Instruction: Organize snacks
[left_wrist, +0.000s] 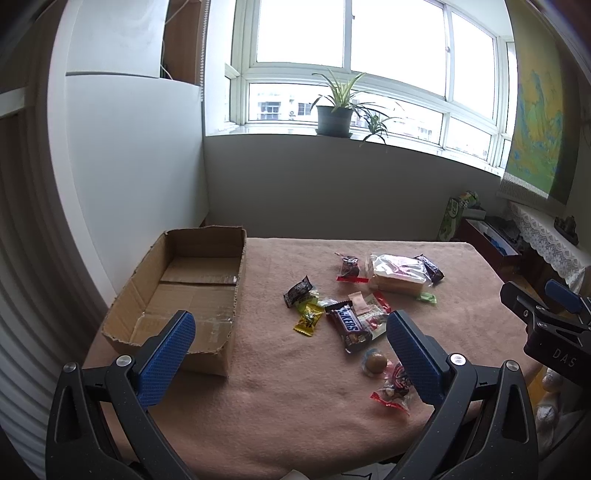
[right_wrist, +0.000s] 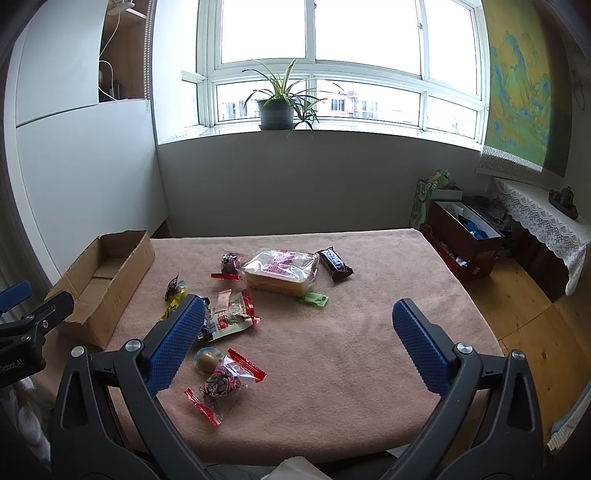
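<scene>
An empty cardboard box (left_wrist: 192, 291) sits at the table's left; it also shows in the right wrist view (right_wrist: 99, 280). Several wrapped snacks lie scattered mid-table: a Snickers bar (left_wrist: 349, 326), a bagged cake (left_wrist: 400, 275) (right_wrist: 280, 271), a second Snickers bar (right_wrist: 334, 264), a yellow candy (left_wrist: 308, 319), a round sweet (left_wrist: 376, 362) (right_wrist: 207, 361) and a red-ended candy (right_wrist: 221, 387). My left gripper (left_wrist: 291, 354) is open and empty, above the table's front between box and snacks. My right gripper (right_wrist: 299, 343) is open and empty, above the table's front right.
The table wears a pink cloth (right_wrist: 332, 350). A white cabinet (left_wrist: 140, 177) stands behind the box. A potted plant (right_wrist: 277, 107) sits on the windowsill. Dark red boxes (right_wrist: 465, 240) and a lace-covered shelf (right_wrist: 543, 218) stand to the right on the wooden floor.
</scene>
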